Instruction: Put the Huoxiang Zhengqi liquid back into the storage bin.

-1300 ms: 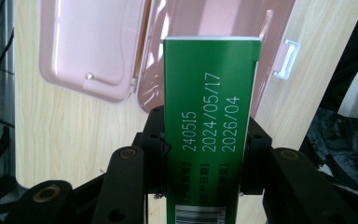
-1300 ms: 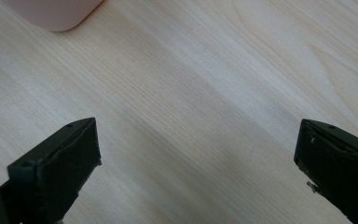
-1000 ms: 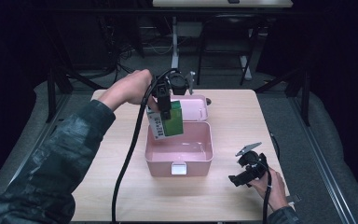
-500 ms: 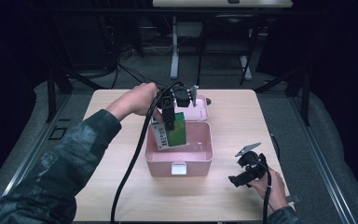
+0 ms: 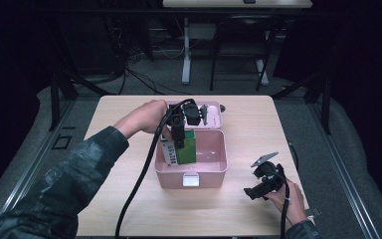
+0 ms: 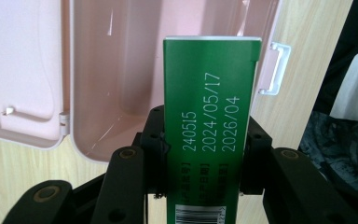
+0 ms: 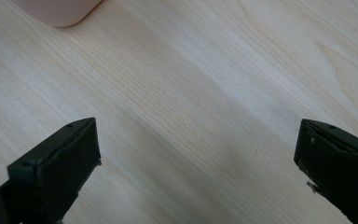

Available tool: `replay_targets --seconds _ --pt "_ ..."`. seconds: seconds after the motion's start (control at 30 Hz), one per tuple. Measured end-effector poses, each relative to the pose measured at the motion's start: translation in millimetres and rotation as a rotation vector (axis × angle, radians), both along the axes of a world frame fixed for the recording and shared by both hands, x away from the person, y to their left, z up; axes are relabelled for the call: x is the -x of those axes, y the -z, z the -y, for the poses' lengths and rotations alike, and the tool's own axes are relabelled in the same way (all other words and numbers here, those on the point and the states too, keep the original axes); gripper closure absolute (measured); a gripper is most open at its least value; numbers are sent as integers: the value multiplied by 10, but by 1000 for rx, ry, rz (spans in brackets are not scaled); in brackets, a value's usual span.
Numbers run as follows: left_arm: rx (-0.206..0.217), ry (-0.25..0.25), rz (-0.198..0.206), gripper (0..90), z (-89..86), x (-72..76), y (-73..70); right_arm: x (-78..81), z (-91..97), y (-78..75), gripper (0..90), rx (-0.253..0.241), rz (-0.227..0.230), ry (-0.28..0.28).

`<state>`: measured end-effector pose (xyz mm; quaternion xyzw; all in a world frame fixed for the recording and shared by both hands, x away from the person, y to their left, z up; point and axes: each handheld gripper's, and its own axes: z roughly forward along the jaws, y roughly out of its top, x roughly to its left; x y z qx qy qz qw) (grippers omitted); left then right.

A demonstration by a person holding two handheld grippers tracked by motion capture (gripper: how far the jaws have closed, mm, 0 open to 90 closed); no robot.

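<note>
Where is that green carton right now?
In the high view, the green cardboard carton hangs inside the open pink plastic box, at its left side, clamped by the left gripper.

The left hand-held gripper point(image 5: 180, 133) is matte black plastic with two flat hinged jaws, brass-coloured rivets at the joints, and a thick black cable trailing behind it. The right hand-held gripper point(image 5: 264, 183) is black too, topped by a grey three-cornered plate. Behind the left one runs a dark mottled green sleeve point(image 5: 64, 189).
</note>
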<state>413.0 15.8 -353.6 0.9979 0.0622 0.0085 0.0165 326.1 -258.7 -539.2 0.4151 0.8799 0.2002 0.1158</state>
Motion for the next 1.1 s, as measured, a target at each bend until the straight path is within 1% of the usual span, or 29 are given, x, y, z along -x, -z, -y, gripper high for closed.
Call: replay_targets --seconds 0.1,0.2,0.27,0.33,0.47,0.57,0.63,0.7,0.73,0.77,0.83,0.97,1.1 --pt "1 1 2 630 -6 10 58 0 0 0 0 1 0 1" --pt "-11 11 13 631 -1 36 128 -3 2 7 0 4 2 0" --pt "-20 20 10 631 0 51 183 -3 0 8 0 5 -4 0" --pt "-26 21 -5 631 -4 54 242 -2 -5 9 0 2 -8 1" --pt "-27 29 -7 631 -15 62 313 -4 -6 14 0 1 -6 0" --pt "-24 39 -26 631 -24 66 374 -8 -6 18 0 1 -7 -2" --pt "-33 51 -35 632 -27 66 413 -8 -7 19 0 4 -7 -2" --pt "-45 52 -32 632 -28 68 454 -6 -13 26 0 2 -5 -2" --pt "-54 52 -37 633 -29 67 484 -6 -14 27 0 2 -5 -2" --pt "-61 57 -41 633 -30 61 500 -6 -19 28 0 -4 -12 0" --pt "-67 53 -42 633 -37 55 558 -9 -16 32 0 5 -8 -4" --pt "-67 55 -49 633 -53 35 630 -7 -17 34 0 4 -11 0" --pt "-83 73 -56 633 -50 37 698 -11 -15 32 0 9 -14 -6"
